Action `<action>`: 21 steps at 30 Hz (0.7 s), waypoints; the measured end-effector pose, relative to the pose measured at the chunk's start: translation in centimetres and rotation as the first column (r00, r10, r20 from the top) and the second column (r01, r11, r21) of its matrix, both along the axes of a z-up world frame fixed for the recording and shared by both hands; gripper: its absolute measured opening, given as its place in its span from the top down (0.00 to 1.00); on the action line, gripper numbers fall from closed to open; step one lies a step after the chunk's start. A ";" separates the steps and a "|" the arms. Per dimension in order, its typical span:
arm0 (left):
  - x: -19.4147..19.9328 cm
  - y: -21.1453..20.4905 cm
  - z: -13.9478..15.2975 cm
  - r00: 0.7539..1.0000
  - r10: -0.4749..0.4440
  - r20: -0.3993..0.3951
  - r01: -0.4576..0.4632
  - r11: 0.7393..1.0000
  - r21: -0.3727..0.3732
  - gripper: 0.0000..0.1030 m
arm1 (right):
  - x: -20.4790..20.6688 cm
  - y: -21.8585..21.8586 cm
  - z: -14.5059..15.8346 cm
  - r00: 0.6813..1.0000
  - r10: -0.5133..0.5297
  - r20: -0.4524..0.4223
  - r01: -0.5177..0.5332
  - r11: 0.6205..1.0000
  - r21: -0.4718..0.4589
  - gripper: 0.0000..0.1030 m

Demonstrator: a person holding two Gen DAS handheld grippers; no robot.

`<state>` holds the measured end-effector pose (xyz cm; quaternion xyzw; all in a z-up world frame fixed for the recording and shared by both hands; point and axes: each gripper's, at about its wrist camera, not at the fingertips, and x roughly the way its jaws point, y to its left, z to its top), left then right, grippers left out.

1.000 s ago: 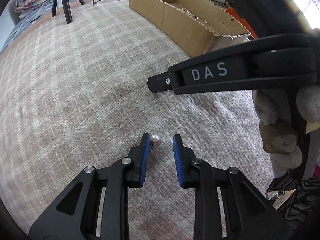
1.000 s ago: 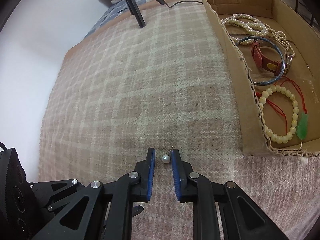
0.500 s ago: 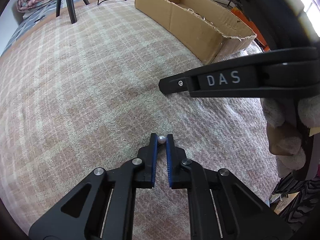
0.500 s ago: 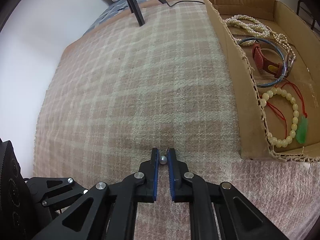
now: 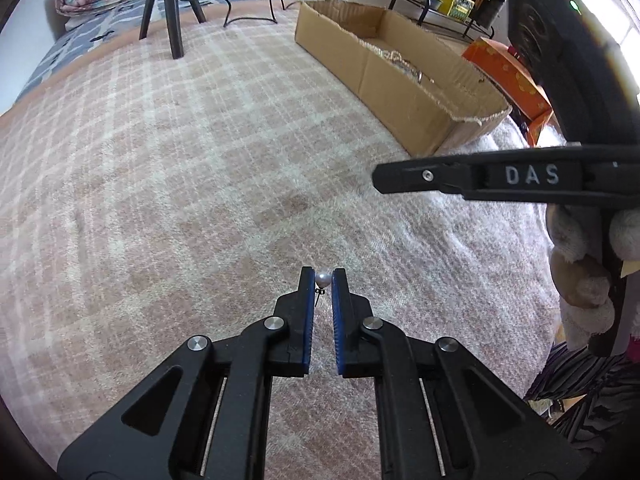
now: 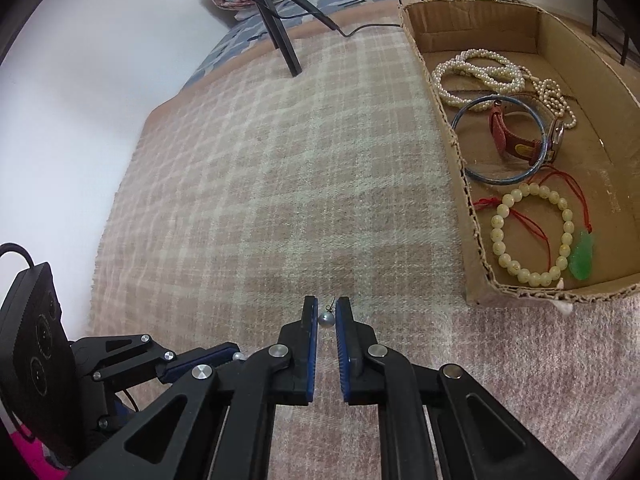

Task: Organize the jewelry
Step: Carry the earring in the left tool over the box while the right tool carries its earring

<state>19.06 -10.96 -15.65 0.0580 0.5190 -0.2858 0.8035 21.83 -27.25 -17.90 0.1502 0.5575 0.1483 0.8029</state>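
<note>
Each of the 2 grippers pinches a round pearl earring at its blue ribbed tips above the fuzzy pink plaid blanket [image 5: 200, 184]. The left gripper [image 5: 322, 280] holds its pearl earring [image 5: 322, 279], post pointing down-left; the right gripper [image 6: 326, 312] holds the second earring [image 6: 325, 319], post pointing upward. Both have lifted higher than before. The cardboard box [image 6: 452, 136] of beads sits right.
</note>
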 end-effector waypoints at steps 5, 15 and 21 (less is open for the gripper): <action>0.3 0.2 2.1 0.999 0.014 0.029 -0.013 0.999 -0.043 0.94 | -1.6 -1.0 2.4 0.998 0.003 0.057 -0.003 1.000 0.007 0.94; 1.6 -1.6 5.3 0.997 0.028 0.076 -0.019 0.993 -0.117 0.94 | -4.2 -5.8 7.8 0.978 -0.064 0.199 0.068 0.998 -0.015 0.94; 2.1 -4.0 6.8 0.995 0.012 0.100 0.003 0.989 -0.147 0.94 | -4.2 -8.9 9.4 0.963 -0.121 0.240 0.134 0.990 -0.038 0.94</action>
